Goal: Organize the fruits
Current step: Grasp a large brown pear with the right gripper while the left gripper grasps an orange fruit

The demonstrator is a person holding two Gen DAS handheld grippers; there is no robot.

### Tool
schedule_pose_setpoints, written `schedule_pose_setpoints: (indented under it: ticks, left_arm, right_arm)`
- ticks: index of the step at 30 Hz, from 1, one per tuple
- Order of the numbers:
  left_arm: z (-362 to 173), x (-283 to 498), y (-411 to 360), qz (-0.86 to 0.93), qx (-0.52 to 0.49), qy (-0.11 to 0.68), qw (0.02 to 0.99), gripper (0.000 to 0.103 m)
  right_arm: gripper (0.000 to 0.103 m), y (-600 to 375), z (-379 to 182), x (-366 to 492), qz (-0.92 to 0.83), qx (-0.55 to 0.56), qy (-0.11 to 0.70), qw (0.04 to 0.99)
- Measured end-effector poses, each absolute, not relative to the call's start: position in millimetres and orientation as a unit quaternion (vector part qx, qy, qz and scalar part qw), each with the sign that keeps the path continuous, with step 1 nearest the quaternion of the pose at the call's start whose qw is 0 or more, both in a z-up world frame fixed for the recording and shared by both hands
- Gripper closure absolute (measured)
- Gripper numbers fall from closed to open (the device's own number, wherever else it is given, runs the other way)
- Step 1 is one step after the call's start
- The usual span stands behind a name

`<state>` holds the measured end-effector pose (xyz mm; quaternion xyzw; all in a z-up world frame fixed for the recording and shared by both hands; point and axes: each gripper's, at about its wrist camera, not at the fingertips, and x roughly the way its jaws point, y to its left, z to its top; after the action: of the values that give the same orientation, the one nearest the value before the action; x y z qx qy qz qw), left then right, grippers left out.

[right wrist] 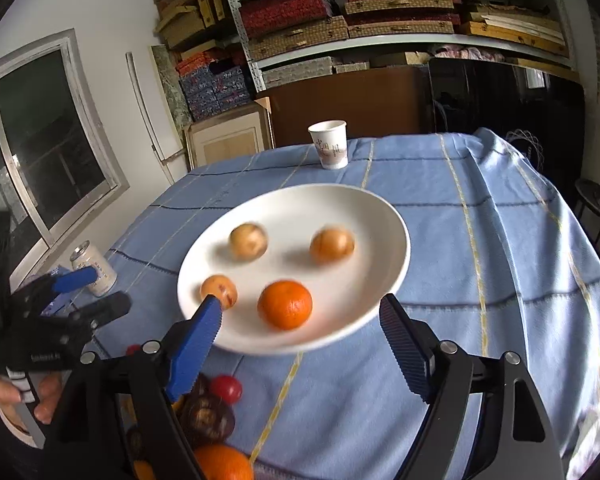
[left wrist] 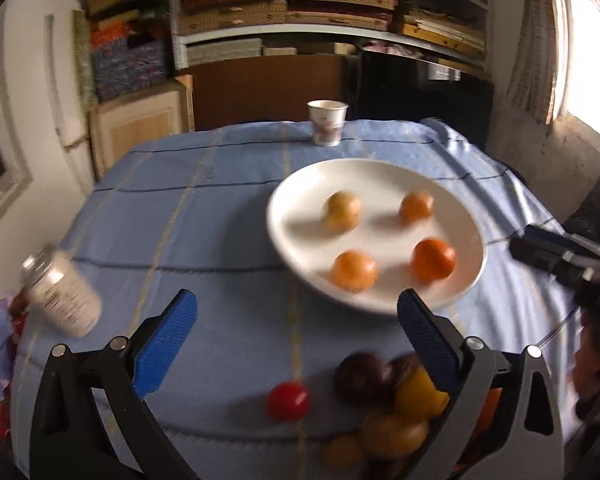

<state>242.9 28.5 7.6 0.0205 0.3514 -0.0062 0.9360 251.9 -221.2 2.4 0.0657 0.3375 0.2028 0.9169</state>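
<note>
Both the left gripper (left wrist: 296,312) and right gripper (right wrist: 300,320) stood wide and empty above the bench (right wrist: 480,240). Four fruits lay apart on the white plate (right wrist: 364,208); a paper cup (right wrist: 329,144) stood at its 12 o'clock.

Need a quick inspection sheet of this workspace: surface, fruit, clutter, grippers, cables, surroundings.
Surface: table under a blue checked cloth, wrinkled at the far right.
Job's things: white plate holding four round fruits, among them an orange; loose fruit pile near the front edge, with a red fruit beside it.
Clutter: paper cup at the far edge; can at the left.
Grippers: left gripper open, empty; right gripper open, empty.
Cables: nothing seen.
Surroundings: shelves of stacked boxes; window on the left.
</note>
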Motion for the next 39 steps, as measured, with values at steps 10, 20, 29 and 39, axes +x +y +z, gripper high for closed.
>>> schedule_pose_setpoints:
  ticks: [10, 20, 29, 39]
  left_arm:
    - [-9.4, 215.0, 98.3, 0.007, -0.122, 0.376, 0.919, 0.004]
    - [-8.2, 211.0, 84.9, 0.001, -0.096, 0.375, 0.922, 0.004]
    - [-8.3, 212.6, 75.9, -0.002, -0.076, 0.374, 0.924, 0.004]
    - [-8.3, 206.5, 68.7, 0.007, -0.051, 0.372, 0.927, 0.004]
  right_arm:
    - [0.021, -231.2, -5.3, 223.9, 0.227, 0.059, 0.348, 0.908]
    - [0.021, -233.1, -10.6, 179.7, 0.358, -0.099, 0.346, 0.862]
    - [0.029, -241.3, -29.6, 155.3, 0.391, -0.174, 0.365, 0.827]
    - [0.052, -238.8, -42.9, 160.5, 0.378, -0.173, 0.396, 0.819]
